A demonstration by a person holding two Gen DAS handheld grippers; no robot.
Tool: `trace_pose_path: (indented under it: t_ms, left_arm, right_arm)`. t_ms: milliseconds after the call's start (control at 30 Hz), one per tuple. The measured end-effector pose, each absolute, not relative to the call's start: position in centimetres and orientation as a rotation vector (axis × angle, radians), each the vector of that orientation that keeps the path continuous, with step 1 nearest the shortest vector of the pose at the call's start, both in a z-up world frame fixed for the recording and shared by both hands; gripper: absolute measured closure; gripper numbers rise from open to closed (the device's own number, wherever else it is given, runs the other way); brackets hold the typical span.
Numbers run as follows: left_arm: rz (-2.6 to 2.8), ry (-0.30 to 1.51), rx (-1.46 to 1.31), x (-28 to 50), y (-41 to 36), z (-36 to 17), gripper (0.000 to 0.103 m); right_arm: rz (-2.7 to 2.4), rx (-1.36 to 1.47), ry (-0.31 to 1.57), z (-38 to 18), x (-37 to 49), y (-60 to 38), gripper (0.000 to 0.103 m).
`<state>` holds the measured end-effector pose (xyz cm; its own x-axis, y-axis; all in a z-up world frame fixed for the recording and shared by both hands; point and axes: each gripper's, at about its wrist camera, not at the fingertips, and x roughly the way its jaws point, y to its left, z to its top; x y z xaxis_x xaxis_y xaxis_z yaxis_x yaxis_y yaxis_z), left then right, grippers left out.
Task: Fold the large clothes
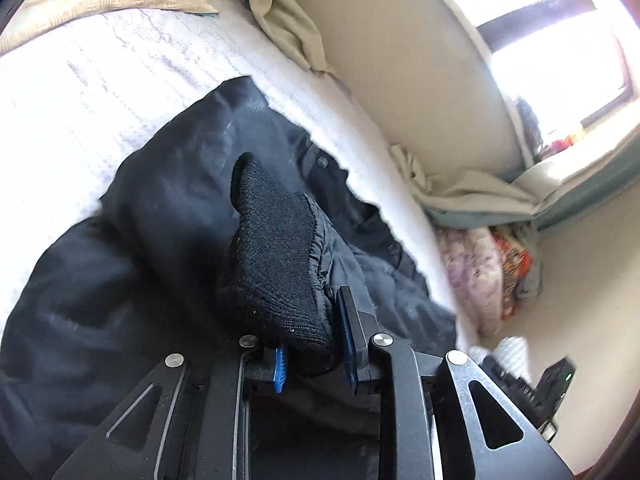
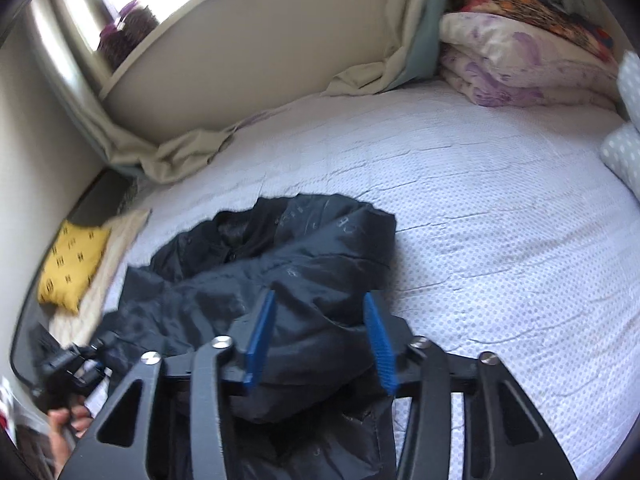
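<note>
Left gripper [image 1: 316, 344]: clamped on knit cuff [image 1: 276, 264] of jacket [image 1: 120, 248]
Right gripper [image 2: 320, 340]: jaws apart, jacket fabric between, not pinched
Bed [image 2: 480, 200]: under jacket

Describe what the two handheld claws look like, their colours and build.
Both look alike: the left claw and right claw have matte black angular frames with triangular cut-outs, round silver pivot bolts, and two flat fingers lined with ribbed blue pads. No cables or sleeves are visible.
</note>
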<state>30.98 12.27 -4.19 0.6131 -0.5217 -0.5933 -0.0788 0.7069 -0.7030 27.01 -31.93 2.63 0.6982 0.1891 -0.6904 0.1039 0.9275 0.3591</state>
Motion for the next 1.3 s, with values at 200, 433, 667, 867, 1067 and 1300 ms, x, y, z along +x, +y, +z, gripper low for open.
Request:
trace_pose_path:
  t_ms: [200, 433, 667, 867, 1067, 1300]
  left_arm:
    - [-0.236, 1.034, -0.74, 31.1, 10.3, -8.2, 0.077]
    - [-0.183, 0.994, -0.68, 31.3, 11.3, -7.4, 0.074]
    - [-0.043, 0.921, -0.47, 29.2, 10.5, -2.8, 0.064]
    - [-0.032, 0.737, -0.376, 28.2, 10.9, 0.9, 0.044]
    - [-0.185, 0.85, -0.332, 29.6, 7.4, -1.1, 0.041]
    - [-0.178, 0.957, -0.2, 31.3, 5.3, -4.5, 0.039]
  right_arm:
    - [0.073, 0.237, 0.856, 0.2, 28.7, -28.3, 0.065]
    - [0.039, 0.118, 0.924, -4.0, 31.0, -26.0, 0.065]
    - [0.035, 0.012, 0.949, -7.6, 31.7, -23.8, 0.065]
    - [0.033, -0.025, 0.951, -8.8, 31.6, -23.4, 0.065]
    - [0.031, 0.032, 0.949, -7.0, 31.3, -24.3, 0.065]
    - [0.145, 0.047, 0.802, -1.2, 27.6, -22.0, 0.06]
